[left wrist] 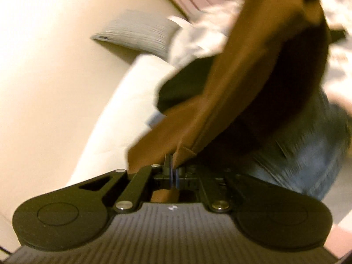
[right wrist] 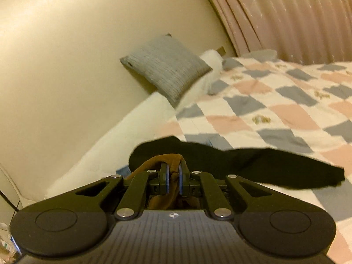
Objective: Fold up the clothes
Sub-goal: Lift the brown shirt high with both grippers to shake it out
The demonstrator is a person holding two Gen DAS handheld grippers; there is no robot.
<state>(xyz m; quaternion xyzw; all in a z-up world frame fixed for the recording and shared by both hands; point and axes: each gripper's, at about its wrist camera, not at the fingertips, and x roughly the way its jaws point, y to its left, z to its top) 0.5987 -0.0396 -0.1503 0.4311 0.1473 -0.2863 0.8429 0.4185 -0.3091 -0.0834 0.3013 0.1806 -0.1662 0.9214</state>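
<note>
While pinched shut on brown cloth (right wrist: 173, 165), right gripper (right wrist: 173, 173) over near edge of bed, checked quilt (right wrist: 275, 110) in pink, grey and white. Black garment (right wrist: 242, 162) across quilt just beyond. Grey cushion (right wrist: 165, 74) at wall-side edge against cream wall (right wrist: 66, 66); pink curtain (right wrist: 297, 15) behind. Left gripper (left wrist: 172, 169) likewise clamped on brown cloth (left wrist: 242, 77), lifted, blurred.

Checked quilt bed (right wrist: 275, 114) — black garment (right wrist: 253, 165) on it; grey cushion (right wrist: 167, 66) at the wall
</note>
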